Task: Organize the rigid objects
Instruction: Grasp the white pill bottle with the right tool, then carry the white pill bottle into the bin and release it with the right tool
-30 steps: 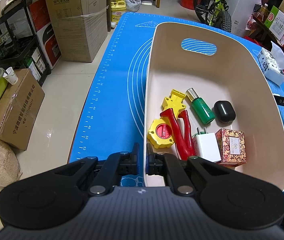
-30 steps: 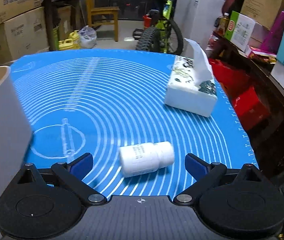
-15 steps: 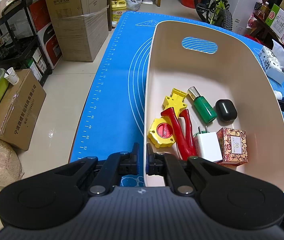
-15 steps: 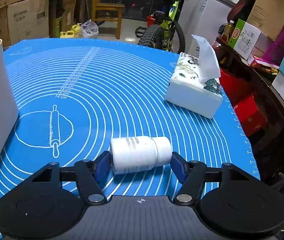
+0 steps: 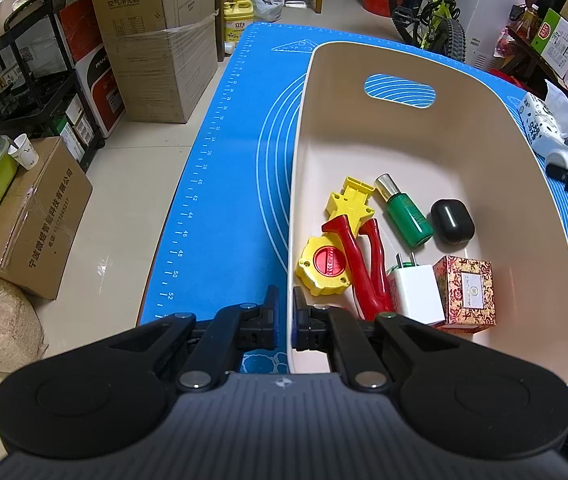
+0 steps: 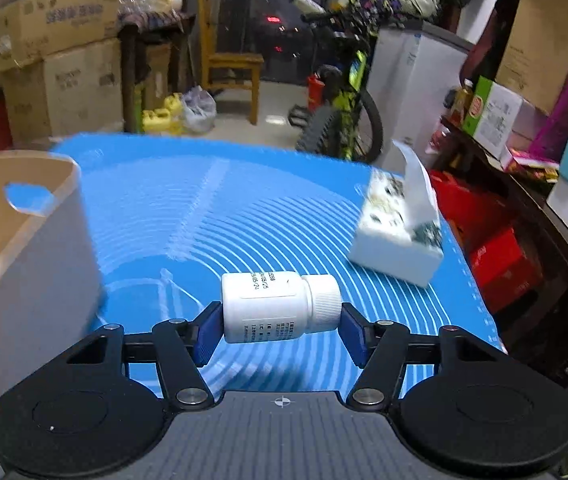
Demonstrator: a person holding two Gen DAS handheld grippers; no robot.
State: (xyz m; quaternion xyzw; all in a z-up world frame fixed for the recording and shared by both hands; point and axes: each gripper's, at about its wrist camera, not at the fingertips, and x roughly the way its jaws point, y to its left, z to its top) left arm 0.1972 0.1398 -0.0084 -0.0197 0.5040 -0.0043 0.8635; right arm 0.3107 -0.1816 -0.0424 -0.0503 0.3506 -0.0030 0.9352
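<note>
My right gripper [image 6: 279,326] is shut on a white pill bottle [image 6: 279,306], held sideways above the blue mat [image 6: 243,208], cap to the right. The beige bin [image 6: 23,240] stands at its left. My left gripper [image 5: 285,316] is shut on the near left rim of the bin [image 5: 296,168]. Inside lie a yellow toy [image 5: 324,266], red-handled pliers [image 5: 358,264], a green bottle [image 5: 406,214], a black case [image 5: 452,222], a white charger [image 5: 418,294] and a patterned box [image 5: 466,292]. The bottle's end [image 5: 562,158] shows past the bin's right rim.
A tissue box [image 6: 398,240] sits on the mat at the right, also in the left wrist view [image 5: 544,128]. Cardboard boxes [image 5: 155,40], a black rack [image 5: 23,92] and a bicycle [image 5: 432,20] stand on the floor around the table. The mat's left edge [image 5: 187,208] drops to the floor.
My right gripper closed on the pill bottle and lifted it off the mat, swinging toward the bin. My left gripper kept its hold on the bin rim.
</note>
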